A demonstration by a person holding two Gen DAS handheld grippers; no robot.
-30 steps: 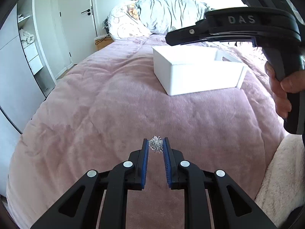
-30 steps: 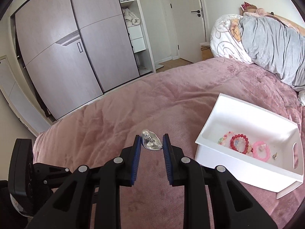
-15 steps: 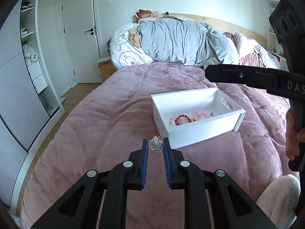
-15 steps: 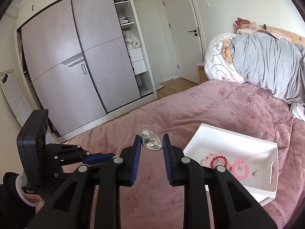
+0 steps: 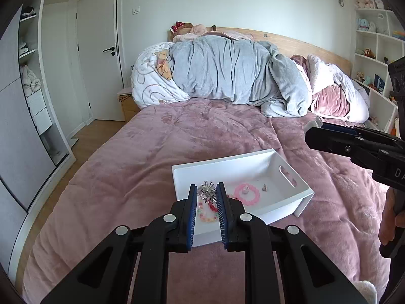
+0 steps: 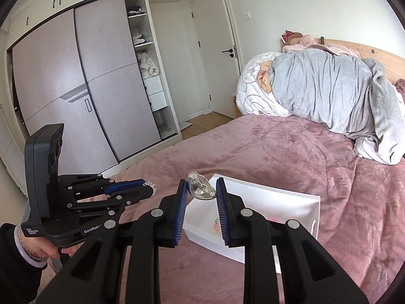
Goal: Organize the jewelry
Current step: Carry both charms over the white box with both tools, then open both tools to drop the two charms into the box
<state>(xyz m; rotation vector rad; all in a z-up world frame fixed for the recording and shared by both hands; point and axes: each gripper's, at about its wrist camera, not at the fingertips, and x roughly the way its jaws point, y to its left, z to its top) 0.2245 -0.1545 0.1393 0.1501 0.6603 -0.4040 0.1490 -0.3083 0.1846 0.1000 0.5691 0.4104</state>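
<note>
My left gripper [image 5: 207,193] is shut on a spiky silver brooch [image 5: 207,192] and hangs over the near end of a white box [image 5: 301,185] on the pink bedspread. Inside the box lie a pink bead bracelet [image 5: 246,194], a red bead bracelet [image 5: 212,206] and a small earring [image 5: 264,188]. My right gripper [image 6: 201,190] is shut on a clear, silvery drop-shaped piece [image 6: 200,189] and is held above the near left corner of the same white box [image 6: 291,197]. The left gripper [image 6: 149,190] shows at the left of the right wrist view with the brooch at its tip.
A pink bedspread [image 5: 152,167] covers the bed. A grey duvet [image 5: 238,76] and pillows are piled at the headboard. A wardrobe with sliding doors [image 6: 83,96] and a white door [image 6: 217,50] stand to the left. White shelves with toys [image 5: 374,38] are at the right.
Both grippers have risen and moved toward the white box, each still holding its piece. The box's contents have come into the left wrist view; the box now lies under both grippers.
</note>
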